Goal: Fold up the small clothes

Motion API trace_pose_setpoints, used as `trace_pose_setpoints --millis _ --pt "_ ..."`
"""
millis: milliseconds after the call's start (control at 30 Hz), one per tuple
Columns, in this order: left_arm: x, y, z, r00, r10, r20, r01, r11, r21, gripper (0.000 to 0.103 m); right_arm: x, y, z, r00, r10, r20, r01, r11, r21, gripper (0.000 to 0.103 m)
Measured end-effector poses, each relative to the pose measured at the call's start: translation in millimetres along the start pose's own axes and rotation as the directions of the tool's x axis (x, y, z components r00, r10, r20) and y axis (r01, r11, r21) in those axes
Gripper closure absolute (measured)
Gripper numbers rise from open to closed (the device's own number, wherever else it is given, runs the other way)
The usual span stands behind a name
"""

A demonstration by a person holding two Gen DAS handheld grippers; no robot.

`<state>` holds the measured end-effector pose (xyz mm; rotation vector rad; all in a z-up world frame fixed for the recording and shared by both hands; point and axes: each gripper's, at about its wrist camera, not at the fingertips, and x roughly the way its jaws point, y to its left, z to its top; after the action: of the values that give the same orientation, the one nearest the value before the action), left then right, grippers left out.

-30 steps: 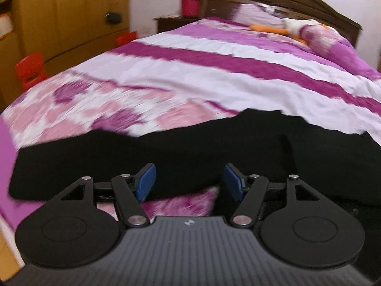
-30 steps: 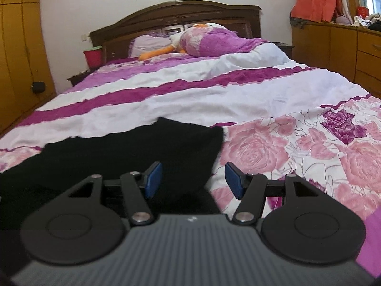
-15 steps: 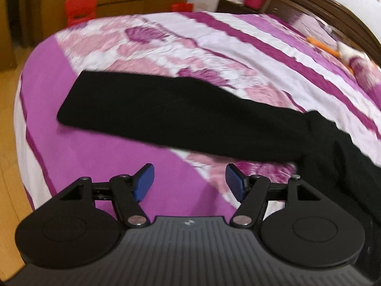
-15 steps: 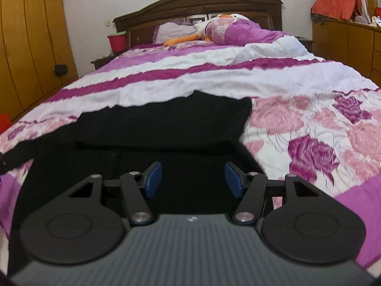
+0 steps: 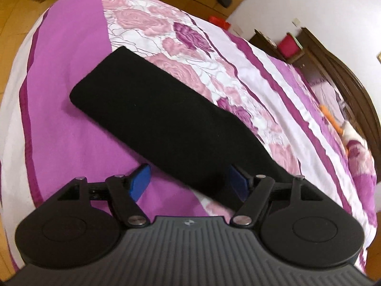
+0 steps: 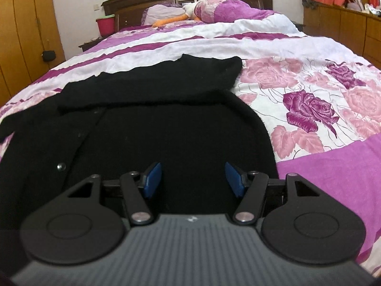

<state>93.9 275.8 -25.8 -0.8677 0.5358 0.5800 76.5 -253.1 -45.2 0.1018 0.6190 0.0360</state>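
A black garment (image 6: 166, 124) lies spread on the bed, with a button (image 6: 61, 166) on its left part and one sleeve folded across its far side. In the left wrist view its other long sleeve (image 5: 162, 121) stretches flat over the purple bedspread. My left gripper (image 5: 188, 183) is open and empty, hovering just above the near part of that sleeve. My right gripper (image 6: 193, 178) is open and empty, low over the garment's body.
The bed (image 6: 309, 95) has a pink and purple floral cover. A pillow and an orange and white plush toy (image 6: 181, 16) lie by the dark headboard. A red bin (image 6: 104, 25) stands on the nightstand. Wooden wardrobes (image 6: 23, 35) line the left wall; the bed's edge (image 5: 14, 90) drops at left.
My left gripper swung left and tipped down over the outstretched sleeve. My right gripper moved forward and lower over the garment's body. Both stayed open.
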Motion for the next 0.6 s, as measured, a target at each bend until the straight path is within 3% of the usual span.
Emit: trace_pose_setpoints --millis 333,433,600 --pt "13 -5 5 0.999 0.009 0.038 -0.010 0.999 0.033 0.026 4 -4 -3 1.000 0.009 0.003 -0.009 1.000 0.026 0.036" --pt "16 -8 3 0.999 0.014 0.029 -0.016 0.996 0.089 0.025 6 -5 -4 1.000 0.013 -0.002 -0.013 0.999 0.038 0.035" --pt "29 -20 -1 1.000 0.022 0.004 -0.022 0.973 0.230 0.014 8 -7 -2 0.999 0.030 -0.012 -0.029 0.997 0.075 0.029"
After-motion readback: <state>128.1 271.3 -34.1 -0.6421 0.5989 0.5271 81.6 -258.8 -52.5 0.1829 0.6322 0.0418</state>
